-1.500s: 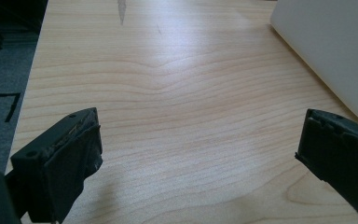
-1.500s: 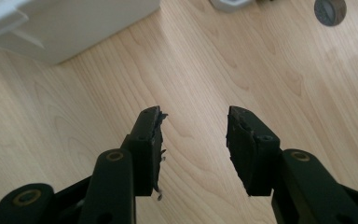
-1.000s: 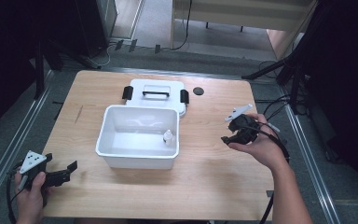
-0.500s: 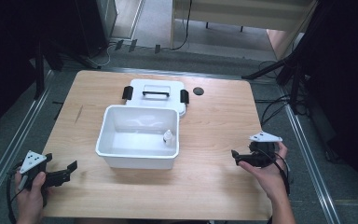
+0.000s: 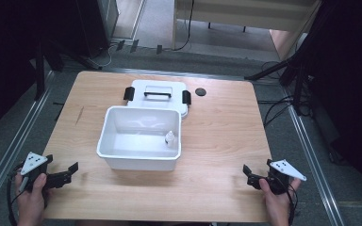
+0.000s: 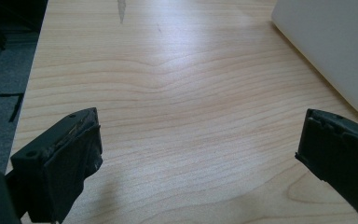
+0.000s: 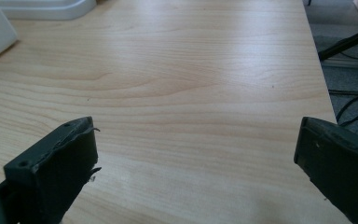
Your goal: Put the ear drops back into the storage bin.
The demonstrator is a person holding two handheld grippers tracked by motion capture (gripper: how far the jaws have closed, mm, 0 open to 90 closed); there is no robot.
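A white plastic storage bin stands open at mid-desk, and a small white bottle stands upright inside it, against the right wall. The bin's lid, white with a black handle and black side latches, lies flat on the desk just beyond the bin's far rim, touching or nearly so. A small dark disc lies to the right of the lid.

The left gripper rests at the near left corner of the desk, jaws spread wide and empty. The right gripper rests at the near right corner, likewise wide and empty. Both are well apart from the bin.

Judgement: the bottle is placed, so closing the bin appears to be the step in hand. To do it well, take the lid by its two short ends, lift it level, square it over the rim, then press each latch down.
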